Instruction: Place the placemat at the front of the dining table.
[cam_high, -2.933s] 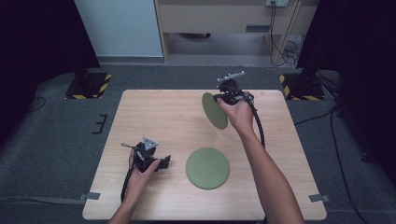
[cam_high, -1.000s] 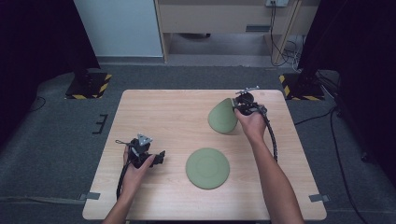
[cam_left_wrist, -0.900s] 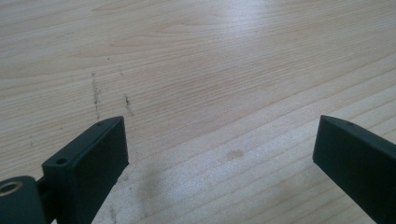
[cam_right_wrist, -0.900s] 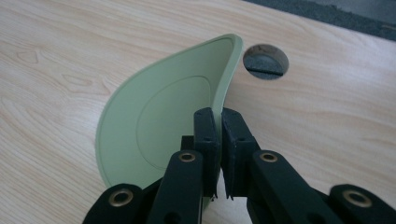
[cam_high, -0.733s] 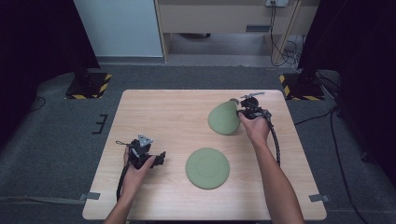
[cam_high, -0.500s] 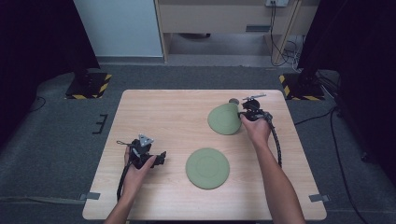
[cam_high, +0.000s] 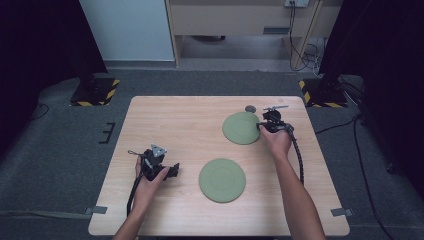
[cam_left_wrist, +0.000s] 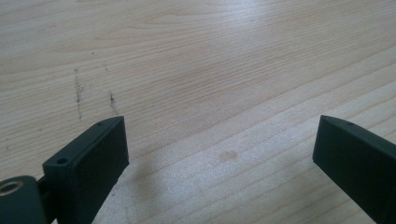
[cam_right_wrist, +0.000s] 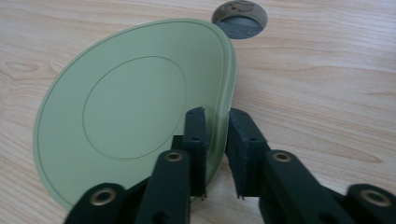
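2 green plates were on the wooden table (cam_high: 165, 120) when I checked the high view. Plate 1, the far plate (cam_high: 241, 128), sat right of centre in the upper half of the tabletop, looking flat or nearly flat from above. Plate 2, the near plate (cam_high: 222, 180), lay flat just below centre frame, well apart from the far plate and from both grippers.

My right gripper (cam_high: 259, 127) was at the far plate's right edge, right hand (cam_high: 276, 141) behind it, cable trailing down the right side. In the right gripper view the far plate (cam_right_wrist: 116, 116) filled the left and centre, with its rim running between the 2 jaws of the right gripper (cam_right_wrist: 215, 126). A small gap showed beside the rim, so I couldn't tell if the jaws were clamped on it or had just let go. A round hole (cam_right_wrist: 239, 19) in the tabletop sat at top centre of that view, just past the plate's far edge; in the high view the same hole (cam_high: 250, 108) was just above the plate.

My left gripper (cam_high: 175, 170) was in the lower left of the tabletop, held low by the left hand (cam_high: 147, 182), pointing right. In the left gripper view its jaws stood wide apart, nothing between them but bare wood.
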